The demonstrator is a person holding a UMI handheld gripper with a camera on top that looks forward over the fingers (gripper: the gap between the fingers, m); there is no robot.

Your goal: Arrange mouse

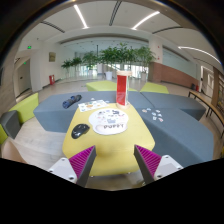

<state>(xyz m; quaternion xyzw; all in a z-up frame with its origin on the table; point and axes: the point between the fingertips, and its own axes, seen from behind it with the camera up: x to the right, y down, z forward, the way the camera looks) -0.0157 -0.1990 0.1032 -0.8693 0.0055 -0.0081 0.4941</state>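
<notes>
A black mouse (80,130) lies on the yellow table top (112,148), to the left of a round white mouse pad (108,120) with dark print. My gripper (114,160) is well short of both, above the table's near part. Its two fingers, with magenta pads (82,158), stand wide apart with nothing between them. The mouse is ahead of the left finger and a little to its left.
A tall red cylinder (122,88) stands beyond the mouse pad. Grey table sections (168,112) flank the yellow one, with a dark object (72,101) on the left one and white papers (93,105). Yellow-green seats (24,106) and potted plants (118,55) are farther back.
</notes>
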